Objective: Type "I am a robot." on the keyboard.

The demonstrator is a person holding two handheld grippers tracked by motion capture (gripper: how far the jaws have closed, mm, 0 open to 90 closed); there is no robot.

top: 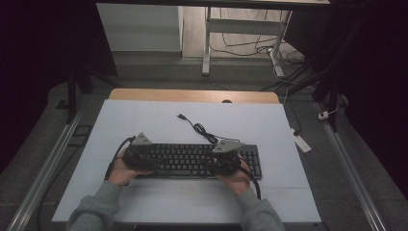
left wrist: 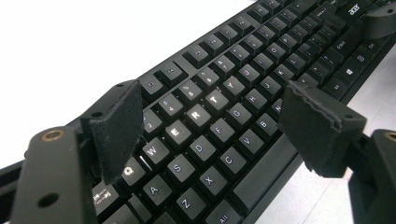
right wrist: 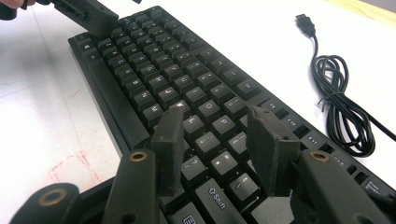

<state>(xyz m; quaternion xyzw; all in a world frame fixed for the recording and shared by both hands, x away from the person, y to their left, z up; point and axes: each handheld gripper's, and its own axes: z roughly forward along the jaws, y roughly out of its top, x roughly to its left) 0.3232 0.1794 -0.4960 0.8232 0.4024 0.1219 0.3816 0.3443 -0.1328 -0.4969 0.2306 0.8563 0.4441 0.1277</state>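
A black Acer keyboard (top: 192, 160) lies flat across the near middle of the white tabletop (top: 144, 120), its coiled USB cable (top: 199, 127) trailing behind it toward the far edge. The left gripper (left wrist: 210, 116) hangs over the keyboard's left end, its jaws spread wide above the letter keys with nothing between the pads. The right gripper (right wrist: 217, 140) hovers over the right part of the letter block near the Shift key, its jaws parted and gripping nothing.

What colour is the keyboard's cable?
Black cable, seen best in the right gripper view.
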